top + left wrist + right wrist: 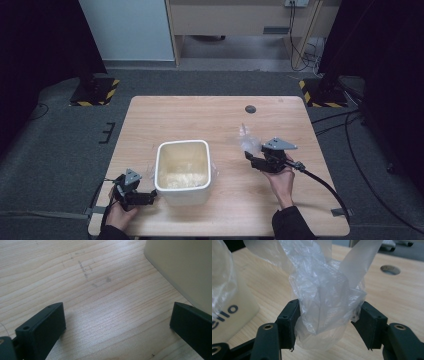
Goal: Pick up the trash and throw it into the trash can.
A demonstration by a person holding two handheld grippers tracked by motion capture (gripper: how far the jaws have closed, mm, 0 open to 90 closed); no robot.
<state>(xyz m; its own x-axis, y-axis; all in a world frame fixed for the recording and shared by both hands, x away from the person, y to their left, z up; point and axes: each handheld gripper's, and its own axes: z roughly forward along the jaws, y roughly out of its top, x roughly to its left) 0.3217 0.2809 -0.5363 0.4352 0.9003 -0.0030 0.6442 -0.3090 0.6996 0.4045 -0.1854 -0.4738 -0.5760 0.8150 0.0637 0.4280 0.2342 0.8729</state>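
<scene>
1. A wooden table (pixel 220 115) seen from above, with a person's 2 hands coming in from the bottom edge, each holding a black 2-jaw gripper.
2. At the left, the left hand (pixel 119 215) holds the left gripper (pixel 150 196) low on the table near the front edge. Its jaws stand wide apart with bare wood between them.
3. Just right of that gripper sits a cream bin (pixel 183 171), square with rounded corners, open at the top, with pale crumpled material inside. In the left gripper view its wall (pixel 185 267) rises just beside one jaw; I cannot tell if they touch.
4. Right of the bin, the right hand (pixel 281 181) holds the right gripper (pixel 248 156). Its jaws are partly closed around a bunched clear plastic bag (pixel 327 295), which rises above them.
5. A small round hole (pixel 250 109) sits in the table near the far edge.
</scene>
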